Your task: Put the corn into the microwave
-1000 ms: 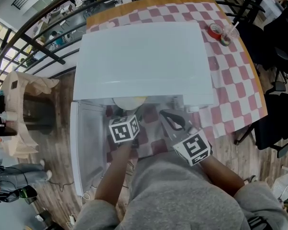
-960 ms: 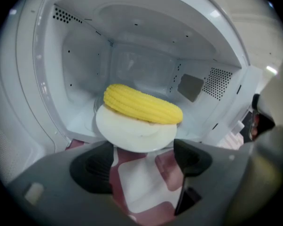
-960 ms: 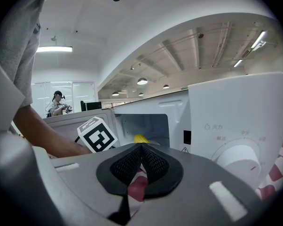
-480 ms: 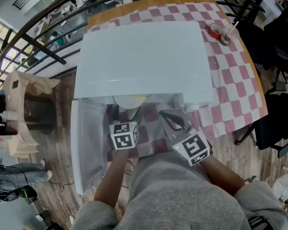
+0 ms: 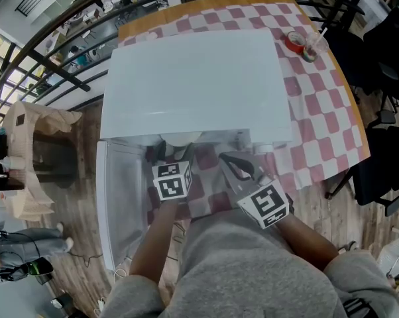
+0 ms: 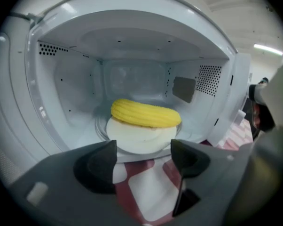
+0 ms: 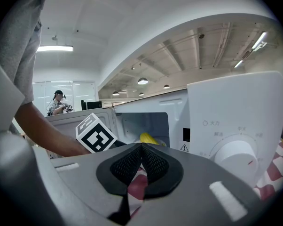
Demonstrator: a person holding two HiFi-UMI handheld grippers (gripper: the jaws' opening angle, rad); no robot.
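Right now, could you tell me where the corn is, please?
In the left gripper view, the corn lies on a white plate at the middle of the open microwave cavity, straight ahead.

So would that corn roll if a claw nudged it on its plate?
Probably yes: the corn is a rounded cob lying on its side, so a sideways push may roll it. It spans almost the whole plate, so it could slip off the rim. Its ridged kernels likely give some grip, and it looks stiff.

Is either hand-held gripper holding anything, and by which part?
Nothing held. Left hand-held gripper: jaws apart, just closing slightly, empty; corn lies free on its plate. Right hand-held gripper: shut, empty.
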